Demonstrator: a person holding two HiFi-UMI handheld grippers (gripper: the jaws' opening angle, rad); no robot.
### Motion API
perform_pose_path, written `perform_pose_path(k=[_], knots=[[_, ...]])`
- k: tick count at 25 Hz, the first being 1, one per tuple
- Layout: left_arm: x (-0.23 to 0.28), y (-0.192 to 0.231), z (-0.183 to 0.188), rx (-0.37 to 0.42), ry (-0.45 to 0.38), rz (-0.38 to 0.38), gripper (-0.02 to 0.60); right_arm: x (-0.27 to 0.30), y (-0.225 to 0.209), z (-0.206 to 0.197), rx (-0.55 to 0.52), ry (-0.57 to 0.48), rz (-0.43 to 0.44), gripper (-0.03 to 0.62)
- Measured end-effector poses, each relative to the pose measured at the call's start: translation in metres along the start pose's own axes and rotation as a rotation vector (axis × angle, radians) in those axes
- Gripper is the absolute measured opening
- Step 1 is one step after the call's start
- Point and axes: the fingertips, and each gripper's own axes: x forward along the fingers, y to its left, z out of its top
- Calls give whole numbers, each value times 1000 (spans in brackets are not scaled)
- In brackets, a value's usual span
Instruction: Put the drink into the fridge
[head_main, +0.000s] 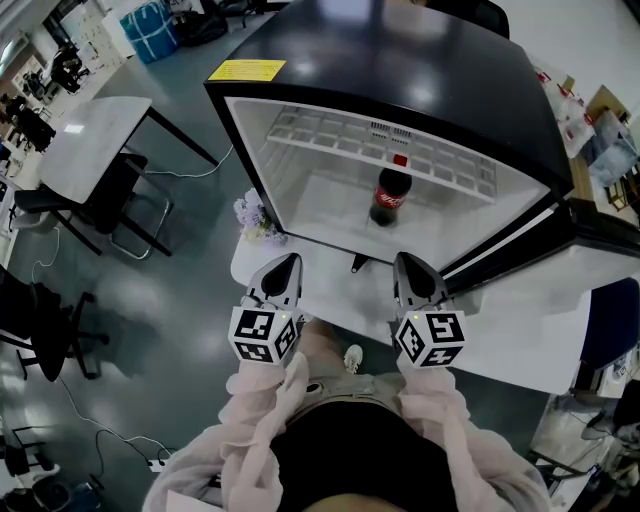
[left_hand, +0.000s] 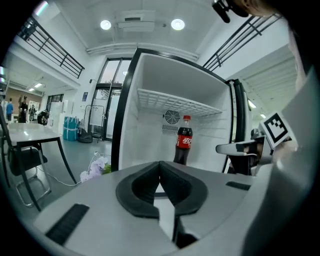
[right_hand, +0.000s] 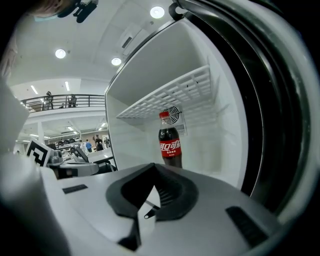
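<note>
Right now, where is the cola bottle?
In the head view, slightly right of centre, the cola bottle stands upright on the floor of the open fridge, beneath the wire shelf.

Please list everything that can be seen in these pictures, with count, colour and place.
fridge: one, black outside and white inside, door open, on the table
bottle: one, dark drink with red cap and red label, upright on the fridge floor
shelf: one, white wire, in the fridge above the bottle
sticker: one, yellow, on the fridge top
table: one, white, under the fridge
flowers: one bunch, pale purple, left of the fridge
desk: one, grey, far left
chair: one, black, at the desk
bin: one, blue, top left
left gripper: one, grey, before the fridge, shut, empty
right gripper: one, grey, before the fridge, shut, empty
</note>
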Motion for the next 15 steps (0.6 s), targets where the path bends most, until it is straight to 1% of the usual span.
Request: perform_pose_path(k=[15], knots=[[6, -2, -11, -11, 39, -18, 11, 3, 0, -4, 19, 13, -4, 9]])
